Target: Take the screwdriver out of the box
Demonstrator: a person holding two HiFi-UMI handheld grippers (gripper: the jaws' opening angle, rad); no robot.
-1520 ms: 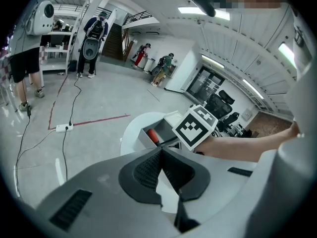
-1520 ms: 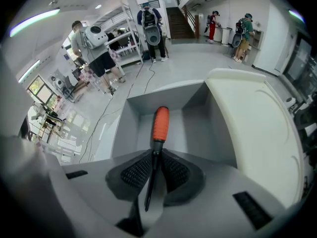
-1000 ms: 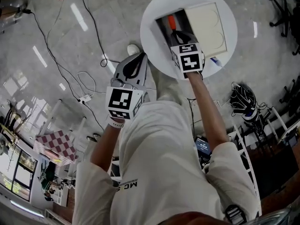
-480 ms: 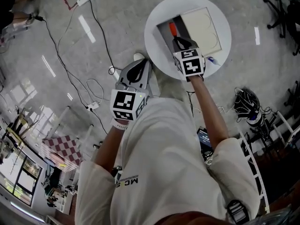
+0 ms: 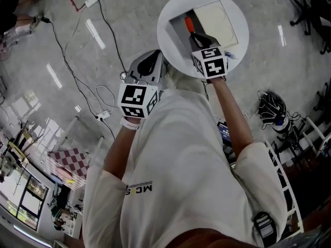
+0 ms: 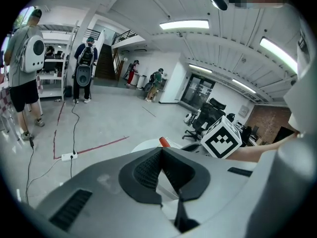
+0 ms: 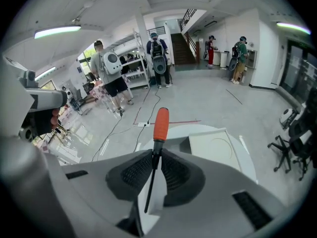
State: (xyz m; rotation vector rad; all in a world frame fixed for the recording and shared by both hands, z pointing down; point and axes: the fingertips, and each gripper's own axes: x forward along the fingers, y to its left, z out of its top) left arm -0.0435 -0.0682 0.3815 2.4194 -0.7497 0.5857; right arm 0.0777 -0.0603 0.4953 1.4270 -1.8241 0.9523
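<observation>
A screwdriver with an orange handle [image 7: 160, 125] stands upright between the pads of my right gripper [image 7: 154, 157], which is shut on its dark shaft. In the head view that handle [image 5: 189, 24] shows over the grey open box [image 5: 178, 31] on the round white table [image 5: 239, 41], with the right gripper [image 5: 196, 36] just behind it. The box's cream lid [image 5: 216, 20] lies flat to the right. My left gripper [image 5: 151, 62] hovers off the table's near-left edge. Its jaws [image 6: 161, 153] are shut with nothing between them.
A small blue-and-white pen-like object [image 5: 232, 56] lies on the table near my right gripper. Cables and a power strip [image 5: 98, 108] run over the grey floor to the left. Office chairs [image 5: 310, 4] stand at the right. Several people stand far off in the hall [image 7: 111, 78].
My left gripper has risen closer to the table's edge. My right gripper has stayed shut on the screwdriver over the box, with only a small shift.
</observation>
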